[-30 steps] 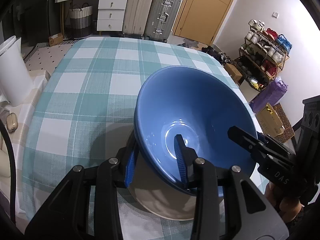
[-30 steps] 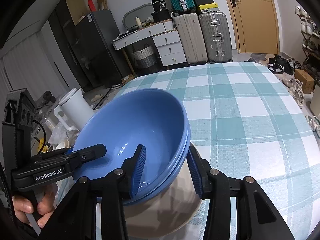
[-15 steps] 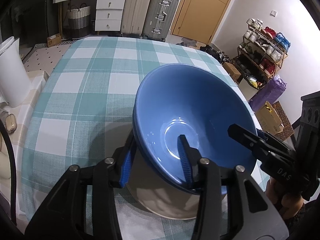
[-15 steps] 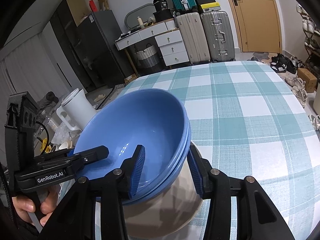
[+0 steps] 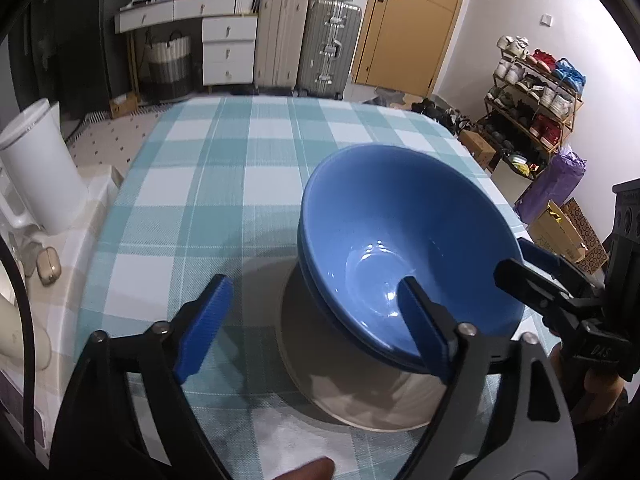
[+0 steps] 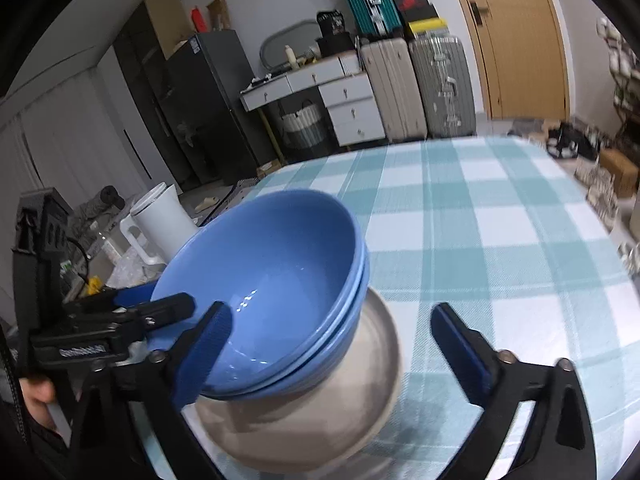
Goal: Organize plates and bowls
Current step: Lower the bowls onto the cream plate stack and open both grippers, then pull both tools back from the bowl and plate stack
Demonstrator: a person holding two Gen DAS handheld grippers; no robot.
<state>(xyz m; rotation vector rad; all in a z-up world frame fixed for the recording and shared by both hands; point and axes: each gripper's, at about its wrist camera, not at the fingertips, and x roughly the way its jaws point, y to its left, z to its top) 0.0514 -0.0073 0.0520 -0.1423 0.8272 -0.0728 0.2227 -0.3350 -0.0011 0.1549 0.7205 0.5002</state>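
Note:
Two nested blue bowls (image 5: 404,240) sit on a beige plate (image 5: 360,392) near the front edge of the checked table. They also show in the right wrist view (image 6: 272,276), stacked on the beige plate (image 6: 360,392). My left gripper (image 5: 320,328) is open, its jaws wide apart on either side of the bowls' near rim, holding nothing. My right gripper (image 6: 332,344) is open too, its jaws spread either side of the stack's rim. Each gripper shows in the other's view, at the opposite side of the bowls.
The table has a teal and white checked cloth (image 5: 224,168). A white kettle (image 5: 36,164) stands off its left side. Suitcases (image 5: 304,40), a drawer unit and a door stand behind the table. A shoe rack (image 5: 532,92) is at the right.
Both grippers were shut on the blue bowls' rim; both have now opened and let go. The bowls rest on the beige plate.

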